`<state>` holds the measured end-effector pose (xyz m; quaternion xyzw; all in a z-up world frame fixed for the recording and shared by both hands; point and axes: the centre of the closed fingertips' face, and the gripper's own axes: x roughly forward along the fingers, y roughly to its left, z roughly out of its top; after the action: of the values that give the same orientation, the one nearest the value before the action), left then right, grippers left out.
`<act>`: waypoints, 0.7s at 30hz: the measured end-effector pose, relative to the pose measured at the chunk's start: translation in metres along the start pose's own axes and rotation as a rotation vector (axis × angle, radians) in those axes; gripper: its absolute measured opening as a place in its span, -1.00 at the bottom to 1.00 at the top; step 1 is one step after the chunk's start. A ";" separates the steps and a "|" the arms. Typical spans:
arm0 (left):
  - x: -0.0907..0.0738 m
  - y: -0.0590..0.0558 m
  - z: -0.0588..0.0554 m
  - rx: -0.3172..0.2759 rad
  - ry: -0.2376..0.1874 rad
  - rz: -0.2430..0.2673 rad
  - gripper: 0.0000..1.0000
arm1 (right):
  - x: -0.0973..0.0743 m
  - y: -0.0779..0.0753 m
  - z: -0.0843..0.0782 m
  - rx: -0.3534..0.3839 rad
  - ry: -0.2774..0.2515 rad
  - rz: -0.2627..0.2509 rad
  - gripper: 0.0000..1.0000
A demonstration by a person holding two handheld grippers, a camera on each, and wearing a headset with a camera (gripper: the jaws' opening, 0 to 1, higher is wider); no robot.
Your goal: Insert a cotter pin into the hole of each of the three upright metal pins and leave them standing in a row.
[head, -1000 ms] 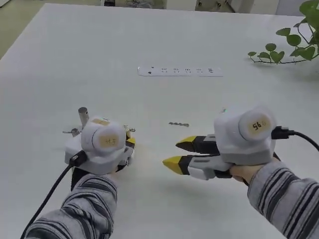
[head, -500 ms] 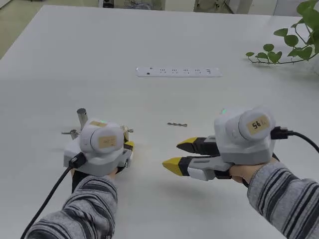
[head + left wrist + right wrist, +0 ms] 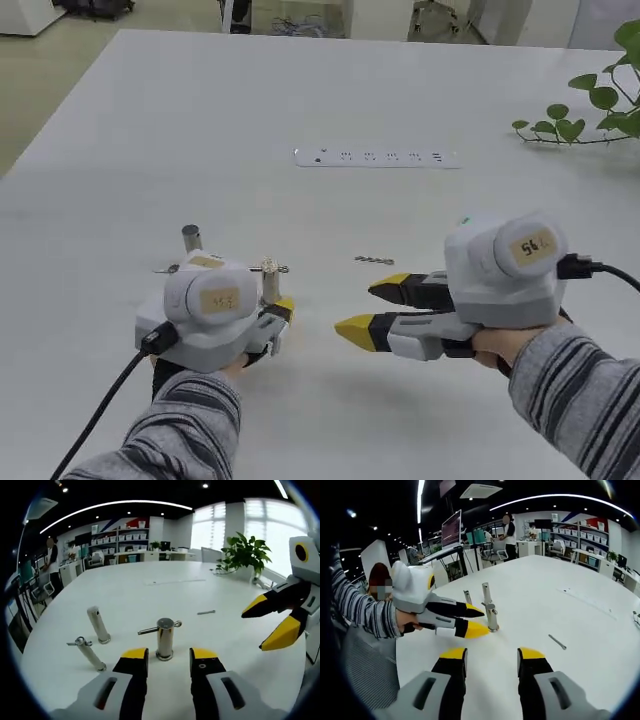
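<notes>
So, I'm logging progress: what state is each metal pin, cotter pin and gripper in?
Nearest metal pin: upright, cotter pin inserted.
Left metal pin: standing, cotter pin inserted.
Far metal pin: standing, hole empty.
Loose cotter pin: lying flat, unused.
Left gripper: open, empty.
Right gripper: open, empty.

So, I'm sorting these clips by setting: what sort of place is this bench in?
Probably an open-plan office or lab workroom. The work sits on a large white table with a power strip on it. Behind it are shelves of storage bins, a monitor and a potted plant.
</notes>
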<state>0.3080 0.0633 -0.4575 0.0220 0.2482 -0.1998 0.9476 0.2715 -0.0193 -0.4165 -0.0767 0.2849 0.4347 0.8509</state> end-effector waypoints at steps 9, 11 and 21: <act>-0.031 0.003 0.001 -0.015 -0.003 -0.036 -0.14 | 0.011 0.002 0.034 0.009 -0.027 0.029 -0.20; -0.038 0.004 0.002 -0.012 -0.015 -0.047 -0.07 | 0.015 0.001 0.039 -0.001 -0.028 0.036 -0.21; -0.068 0.012 -0.001 -0.001 -0.029 -0.074 0.33 | 0.036 0.006 0.062 -0.036 -0.022 0.072 -0.23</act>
<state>0.2579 0.0994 -0.4265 0.0097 0.2354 -0.2350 0.9430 0.3093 0.0329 -0.3839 -0.0770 0.2700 0.4709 0.8363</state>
